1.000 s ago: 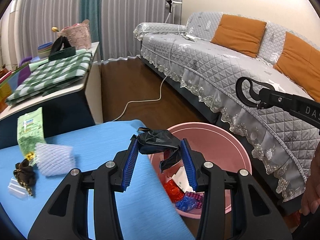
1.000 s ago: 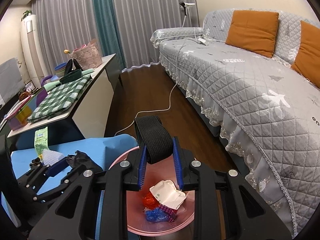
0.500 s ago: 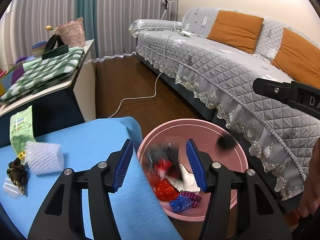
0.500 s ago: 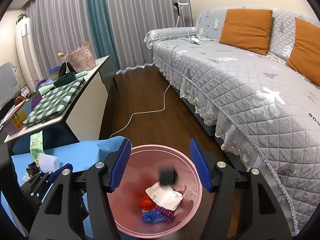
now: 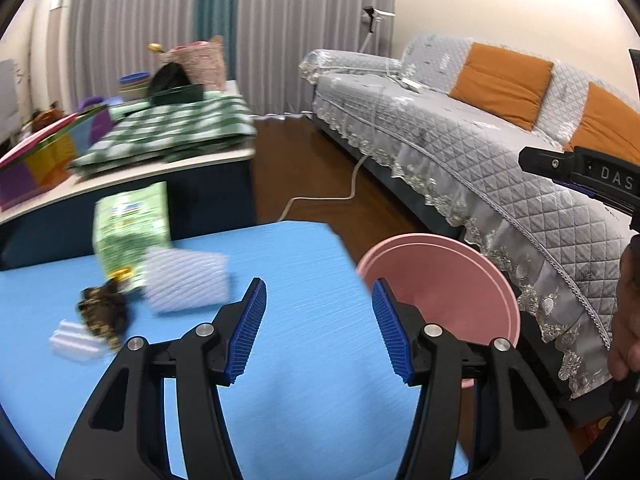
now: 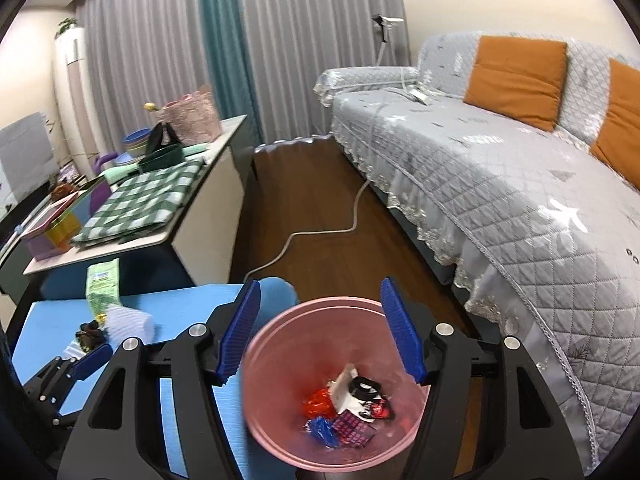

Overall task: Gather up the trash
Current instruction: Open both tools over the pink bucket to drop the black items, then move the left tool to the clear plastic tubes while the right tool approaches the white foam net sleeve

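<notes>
Trash point(image 5: 184, 286) sits on the blue surface point(image 5: 304, 360), left of the pink bin point(image 6: 256, 384). Both the left gripper point(image 5: 318, 330) and right gripper point(image 6: 320, 330) are spread wide, holding nothing. Best reach left for the white foam, keeping away from the surface's edge by the bin.

Both tools emptied and spread wide, black scraps dropped into pink bin point(image 6: 280, 360), left tool point(image 5: 318, 328) swung over blue table point(image 5: 304, 264)

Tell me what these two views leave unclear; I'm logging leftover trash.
- Left wrist: pink plastic bin contents hidden by its rim.
- Left wrist: green printed packet text motion-blurred.
- Right wrist: small clear wrapper hidden behind left gripper.
- Right wrist: dark crumpled scrap too small.
</notes>
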`<action>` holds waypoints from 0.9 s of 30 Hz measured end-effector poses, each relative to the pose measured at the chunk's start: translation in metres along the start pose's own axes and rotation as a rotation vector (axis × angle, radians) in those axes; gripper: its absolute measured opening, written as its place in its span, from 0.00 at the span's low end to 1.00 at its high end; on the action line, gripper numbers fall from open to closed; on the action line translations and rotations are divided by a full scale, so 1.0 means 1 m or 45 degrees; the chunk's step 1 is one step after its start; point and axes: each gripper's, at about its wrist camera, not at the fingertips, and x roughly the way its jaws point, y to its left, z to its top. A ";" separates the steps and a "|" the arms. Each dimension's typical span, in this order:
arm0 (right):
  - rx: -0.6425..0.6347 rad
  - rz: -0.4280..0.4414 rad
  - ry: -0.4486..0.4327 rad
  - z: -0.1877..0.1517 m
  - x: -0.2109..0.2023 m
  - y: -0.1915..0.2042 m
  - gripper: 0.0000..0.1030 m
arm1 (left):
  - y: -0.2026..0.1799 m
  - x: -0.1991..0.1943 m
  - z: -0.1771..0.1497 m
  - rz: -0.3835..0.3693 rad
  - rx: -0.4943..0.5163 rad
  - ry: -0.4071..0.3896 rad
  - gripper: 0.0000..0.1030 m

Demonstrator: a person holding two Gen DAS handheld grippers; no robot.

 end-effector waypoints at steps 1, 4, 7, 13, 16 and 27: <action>-0.009 0.012 -0.003 0.000 -0.002 0.007 0.61 | 0.007 -0.006 -0.002 0.010 -0.006 -0.007 0.52; -0.026 0.049 -0.010 0.000 -0.005 0.025 0.61 | 0.029 -0.022 -0.009 0.033 -0.023 -0.020 0.48; -0.052 0.077 -0.031 -0.002 -0.008 0.046 0.61 | 0.054 -0.036 -0.015 0.055 -0.060 -0.031 0.45; -0.085 0.160 -0.114 -0.006 -0.019 0.087 0.61 | 0.102 -0.052 -0.035 0.108 -0.150 -0.042 0.41; -0.125 0.194 -0.083 -0.012 -0.012 0.110 0.61 | 0.128 -0.053 -0.046 0.146 -0.206 -0.029 0.41; -0.146 0.298 0.038 -0.030 0.030 0.164 0.61 | 0.197 -0.042 -0.066 0.235 -0.389 0.025 0.40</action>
